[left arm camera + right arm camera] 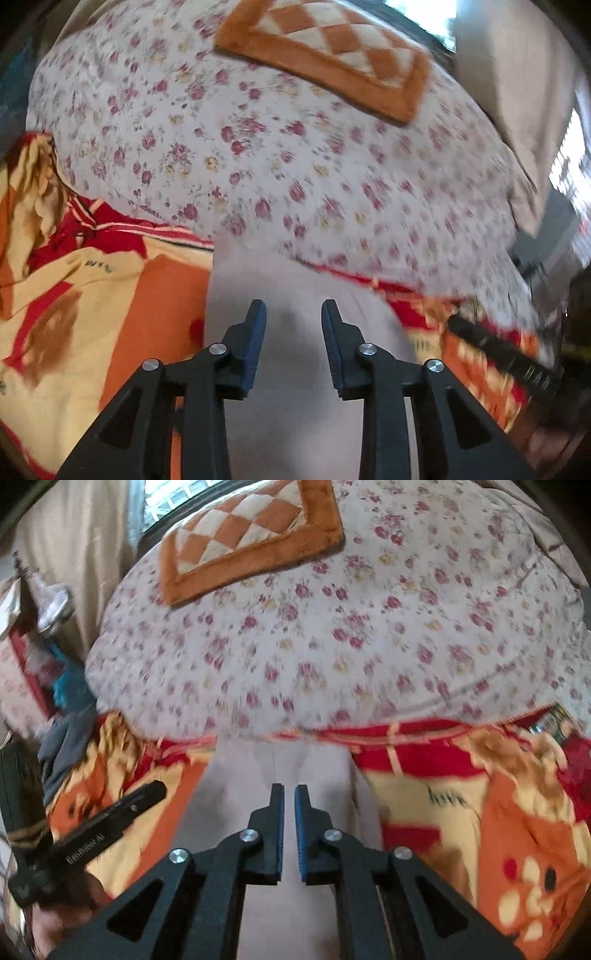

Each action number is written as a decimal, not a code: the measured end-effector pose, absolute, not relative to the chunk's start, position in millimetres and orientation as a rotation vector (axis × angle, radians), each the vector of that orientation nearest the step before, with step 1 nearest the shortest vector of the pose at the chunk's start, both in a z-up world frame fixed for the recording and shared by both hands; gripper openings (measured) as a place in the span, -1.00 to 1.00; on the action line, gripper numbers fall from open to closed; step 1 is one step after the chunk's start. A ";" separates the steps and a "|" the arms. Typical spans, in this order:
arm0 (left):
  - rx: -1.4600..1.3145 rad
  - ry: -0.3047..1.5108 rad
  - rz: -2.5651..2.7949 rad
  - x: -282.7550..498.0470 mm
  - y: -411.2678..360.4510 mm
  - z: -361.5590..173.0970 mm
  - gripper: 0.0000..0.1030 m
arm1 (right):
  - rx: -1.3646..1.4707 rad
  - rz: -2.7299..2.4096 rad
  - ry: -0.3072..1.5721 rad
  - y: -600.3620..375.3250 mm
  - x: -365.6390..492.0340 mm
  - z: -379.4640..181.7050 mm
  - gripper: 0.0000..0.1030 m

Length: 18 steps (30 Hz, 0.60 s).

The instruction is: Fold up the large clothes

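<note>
Left gripper [293,308]: fingers slightly apart, grasping nothing.
Right gripper [289,792]: fingers nearly clenched, empty.
Pale garment [295,280]: directly beneath and ahead of both; looks soft, light, limp; best pinched at an edge.
Beyond: floral quilt [258,147], checked cushion [332,48].

floral quilt [258,155], orange checkered cushion [332,48], red-orange blanket [74,295], curtain [74,535]

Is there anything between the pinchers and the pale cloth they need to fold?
Nothing visible is in the way. The pale lilac garment lies right under the left gripper and the right gripper, on the orange, red and cream blanket. Neither holds it.
</note>
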<state>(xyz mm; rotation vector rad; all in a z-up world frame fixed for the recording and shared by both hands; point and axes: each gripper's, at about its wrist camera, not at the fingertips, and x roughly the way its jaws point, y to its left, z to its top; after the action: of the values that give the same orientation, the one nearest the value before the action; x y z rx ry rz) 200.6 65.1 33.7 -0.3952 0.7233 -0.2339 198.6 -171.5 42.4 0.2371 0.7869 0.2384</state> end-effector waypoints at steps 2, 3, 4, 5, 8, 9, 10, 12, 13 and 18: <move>-0.430 0.775 -0.208 234.3 60.0 27.0 -0.55 | 0.243 0.224 0.821 -162.1 230.5 33.8 -0.90; -0.416 0.791 -0.198 244.0 57.2 21.6 -0.55 | 0.223 0.209 0.850 -153.3 248.3 24.3 -0.90; -0.393 0.813 -0.180 256.2 51.6 13.2 -0.55 | 0.207 0.197 0.873 -148.1 260.8 14.6 -0.90; -0.369 0.833 -0.160 267.4 46.9 2.1 -0.55 | 0.195 0.189 0.908 -143.7 273.2 1.3 -0.90; -0.372 0.934 -0.136 284.8 40.9 -41.7 -0.55 | 0.132 0.153 0.999 -143.7 297.4 -47.3 -0.90; -0.401 0.931 -0.142 284.1 41.5 -54.9 -0.55 | 0.138 0.149 1.012 -147.3 299.5 -58.4 -0.91; -0.415 0.889 -0.151 279.0 41.9 -60.4 -0.55 | 0.150 0.152 1.017 -153.2 299.3 -70.7 -0.94; -0.398 0.840 -0.149 271.8 38.4 -62.2 -0.55 | 0.179 0.181 0.993 -161.3 294.5 -83.6 -0.96; -0.393 0.831 -0.146 270.7 37.2 -63.5 -0.55 | 0.192 0.193 0.982 -163.9 292.5 -84.5 -0.96; -0.368 0.840 -0.132 282.0 31.7 -71.2 -0.55 | 0.296 0.237 0.978 -177.2 299.0 -96.0 -0.95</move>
<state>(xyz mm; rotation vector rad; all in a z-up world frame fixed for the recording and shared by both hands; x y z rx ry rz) 282.0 31.7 -71.2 -0.3679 0.8402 -0.1316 299.0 -177.2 -96.0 0.2964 0.9778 0.2372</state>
